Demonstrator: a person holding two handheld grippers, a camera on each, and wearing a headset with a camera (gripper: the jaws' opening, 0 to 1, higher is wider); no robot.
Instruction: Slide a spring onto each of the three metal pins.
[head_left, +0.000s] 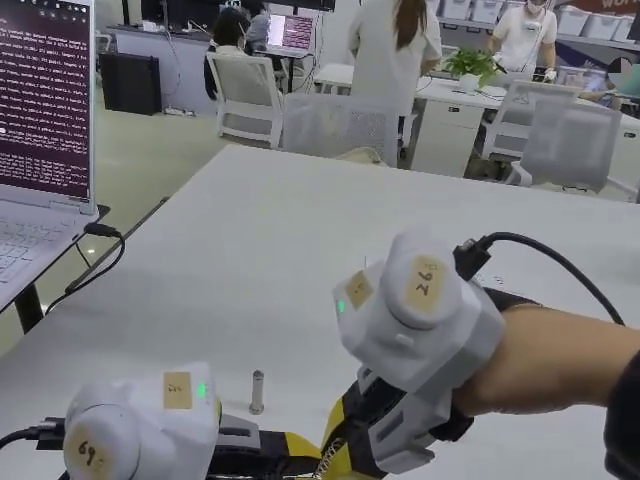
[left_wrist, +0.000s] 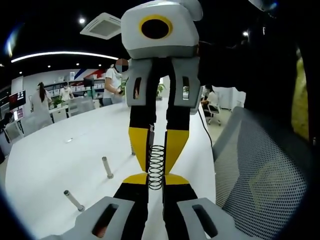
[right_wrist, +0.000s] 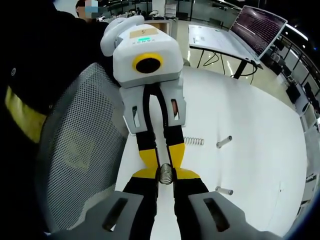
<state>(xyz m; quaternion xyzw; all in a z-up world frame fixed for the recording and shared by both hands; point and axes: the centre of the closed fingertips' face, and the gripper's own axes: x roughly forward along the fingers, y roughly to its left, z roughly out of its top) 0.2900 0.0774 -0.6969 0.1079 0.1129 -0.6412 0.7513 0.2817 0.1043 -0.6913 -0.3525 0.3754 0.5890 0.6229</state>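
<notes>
A small steel spring (left_wrist: 156, 167) hangs between the two grippers, which face each other tip to tip. My left gripper (left_wrist: 156, 180) grips its lower end between yellow-tipped jaws. My right gripper (right_wrist: 166, 173) pinches the other end, where the spring (right_wrist: 166, 174) shows end-on. In the head view both grippers meet at the white table's near edge, with one upright metal pin (head_left: 257, 390) just beyond them. Two pins (left_wrist: 106, 167) (left_wrist: 73, 200) stand on the table to the left. A second spring (right_wrist: 193, 141) lies on the table beside two pins (right_wrist: 224, 142) (right_wrist: 224, 190).
An open laptop (head_left: 40, 130) sits on a stand at the left, and its black cable (head_left: 100, 262) droops beside the white table (head_left: 300, 260). A grey mesh chair (left_wrist: 260, 175) is close behind the grippers. People, desks and chairs fill the room beyond.
</notes>
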